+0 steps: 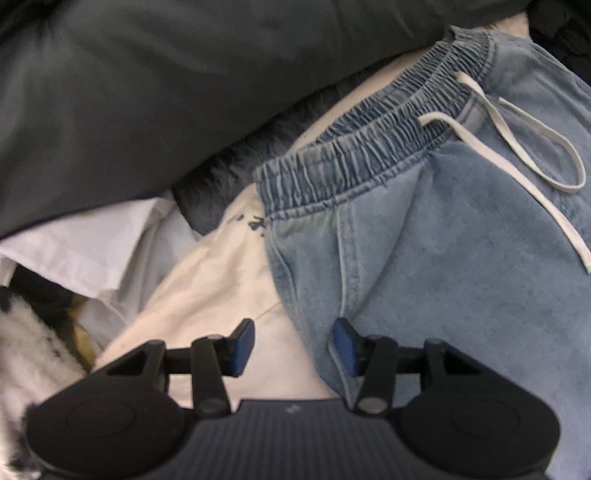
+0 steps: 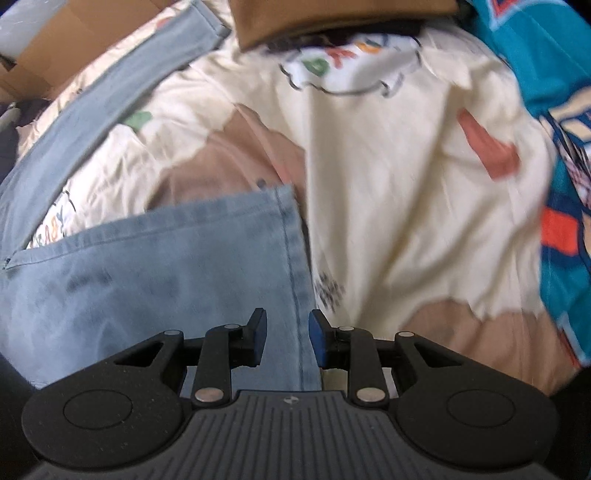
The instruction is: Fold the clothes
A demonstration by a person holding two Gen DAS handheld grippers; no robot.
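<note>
Left gripper [image 1: 293,347], jaws spread wide and holding nothing, poised over the side edge of a pair of light blue jeans [image 1: 443,295]; its right blue pad [image 1: 345,347] lies over the denim and its left pad over a cream sheet [image 1: 207,295]. Ahead and to the right of this gripper runs the gathered elastic waistband [image 1: 369,147], with a white drawstring [image 1: 524,155] looped across the denim beyond it. Ahead and to the left lies a dark grey cloth [image 1: 147,92], and at the near left a white cloth [image 1: 81,247]. Right gripper [image 2: 286,341], jaws parted partway and empty, hovering over the hem end of a jeans leg [image 2: 166,288]; the leg's side seam runs just between the pads. Ahead lies a cream printed bedsheet [image 2: 388,184]; far ahead, a brown cloth [image 2: 332,18]; to the right, a teal printed garment [image 2: 561,147].
</note>
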